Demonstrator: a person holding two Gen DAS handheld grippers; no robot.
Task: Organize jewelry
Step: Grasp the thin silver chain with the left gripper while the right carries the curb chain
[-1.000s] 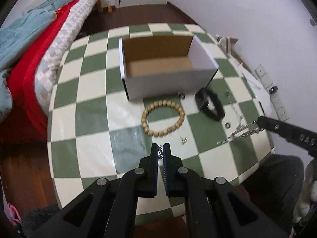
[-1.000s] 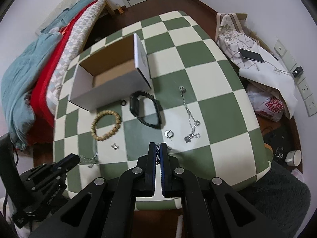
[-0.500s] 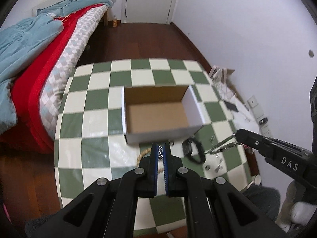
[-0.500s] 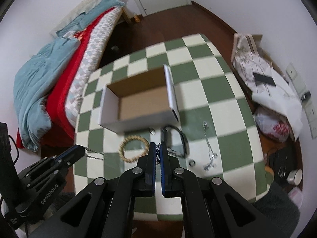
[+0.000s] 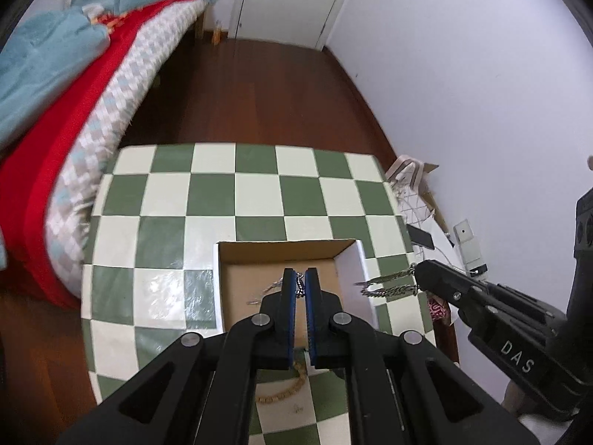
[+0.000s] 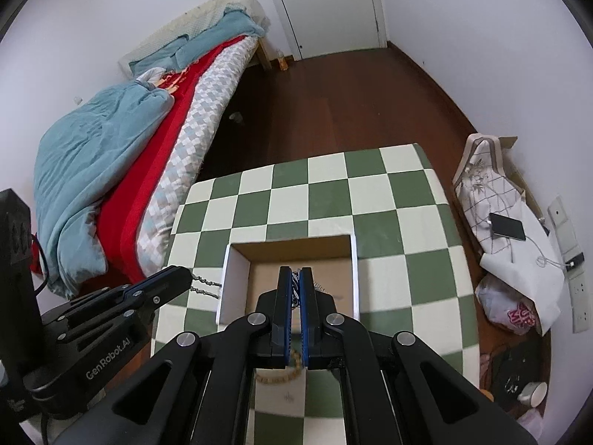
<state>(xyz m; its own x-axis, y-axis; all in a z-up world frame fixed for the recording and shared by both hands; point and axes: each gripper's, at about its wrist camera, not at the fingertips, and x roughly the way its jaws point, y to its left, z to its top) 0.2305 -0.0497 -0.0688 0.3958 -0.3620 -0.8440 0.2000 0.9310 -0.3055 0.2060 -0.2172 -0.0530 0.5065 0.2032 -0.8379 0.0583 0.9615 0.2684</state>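
Left wrist view: the left gripper (image 5: 300,278) is pressed together on one end of a silver chain (image 5: 389,284); the right gripper (image 5: 426,278), beside the cardboard box (image 5: 361,259), pinches the other end; the chain hangs taut above the box. A judgement: if one end is let go early, the chain may swing and drape over the box wall; a bead bracelet (image 5: 285,393) lies in front of the box.

Right wrist view: the box sits on a green-and-cream checked table (image 6: 407,222); a bed (image 6: 166,111) stands left of the box, a door (image 6: 326,7) beyond it over a dark wood floor (image 6: 333,111).
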